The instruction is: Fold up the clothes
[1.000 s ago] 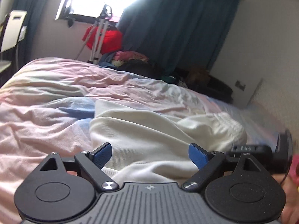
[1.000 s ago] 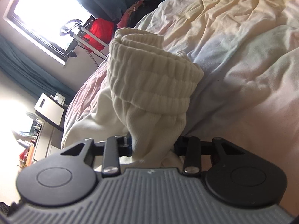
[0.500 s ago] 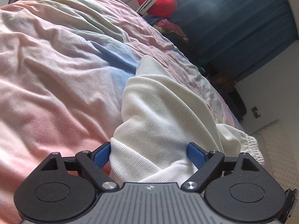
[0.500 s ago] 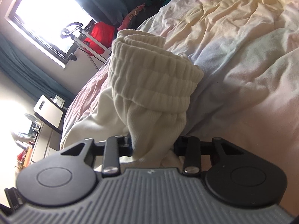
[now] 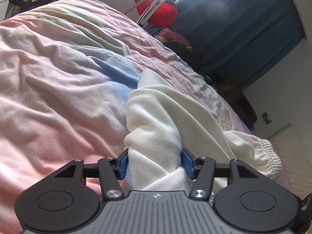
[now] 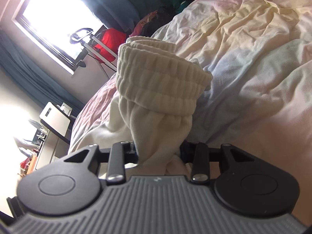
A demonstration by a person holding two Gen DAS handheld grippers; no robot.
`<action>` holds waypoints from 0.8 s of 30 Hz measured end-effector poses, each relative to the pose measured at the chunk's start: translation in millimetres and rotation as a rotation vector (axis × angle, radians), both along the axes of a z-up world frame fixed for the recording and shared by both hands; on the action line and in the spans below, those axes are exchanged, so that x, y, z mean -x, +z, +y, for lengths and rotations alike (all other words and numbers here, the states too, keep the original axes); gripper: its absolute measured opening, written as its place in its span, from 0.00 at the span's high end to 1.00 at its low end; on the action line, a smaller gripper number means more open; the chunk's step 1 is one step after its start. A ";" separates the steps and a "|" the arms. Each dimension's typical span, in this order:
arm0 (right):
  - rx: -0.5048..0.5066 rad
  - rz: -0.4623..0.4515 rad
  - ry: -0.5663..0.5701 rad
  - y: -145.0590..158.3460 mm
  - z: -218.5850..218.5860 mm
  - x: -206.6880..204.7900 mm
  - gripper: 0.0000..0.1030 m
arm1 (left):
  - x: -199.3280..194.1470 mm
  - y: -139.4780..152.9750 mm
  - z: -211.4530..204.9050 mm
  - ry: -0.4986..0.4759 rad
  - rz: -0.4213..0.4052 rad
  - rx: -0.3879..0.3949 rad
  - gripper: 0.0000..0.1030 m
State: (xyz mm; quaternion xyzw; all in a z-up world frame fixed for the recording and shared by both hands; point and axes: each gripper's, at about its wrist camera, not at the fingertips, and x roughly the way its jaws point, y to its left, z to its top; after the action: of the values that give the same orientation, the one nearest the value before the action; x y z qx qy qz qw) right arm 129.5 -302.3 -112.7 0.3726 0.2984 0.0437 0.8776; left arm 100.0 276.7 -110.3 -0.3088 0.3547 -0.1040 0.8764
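Right wrist view: cream garment (image 6: 156, 89) hides right tongs (image 6: 159, 153) clamping it; left tongs (image 5: 155, 162) pinch it too.

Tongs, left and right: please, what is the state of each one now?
Left tongs: closed on the garment.
Right tongs: closed on the garment, below its waistband.

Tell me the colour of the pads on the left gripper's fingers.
Blue. The pads pinch the white garment; the left wrist view shows them best.
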 end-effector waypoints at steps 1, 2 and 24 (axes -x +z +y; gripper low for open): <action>-0.004 -0.014 0.000 4.4 0.1 1.8 0.63 | 1.0 5.2 0.1 -0.004 -0.012 0.001 0.54; -0.003 -0.030 0.002 9.0 0.5 3.8 0.64 | 1.9 10.7 0.2 -0.008 -0.025 0.002 0.56; -0.054 -0.173 -0.215 101.2 -196.5 -74.2 0.65 | -177.1 142.4 -229.5 -0.202 -0.195 -0.010 0.62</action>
State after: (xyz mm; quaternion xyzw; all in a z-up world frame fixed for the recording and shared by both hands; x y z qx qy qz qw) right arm 203.7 -498.9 -11.4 0.4208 0.1788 -0.0105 0.8893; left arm 277.2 47.3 32.1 -0.2554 0.2978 -0.2192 0.8933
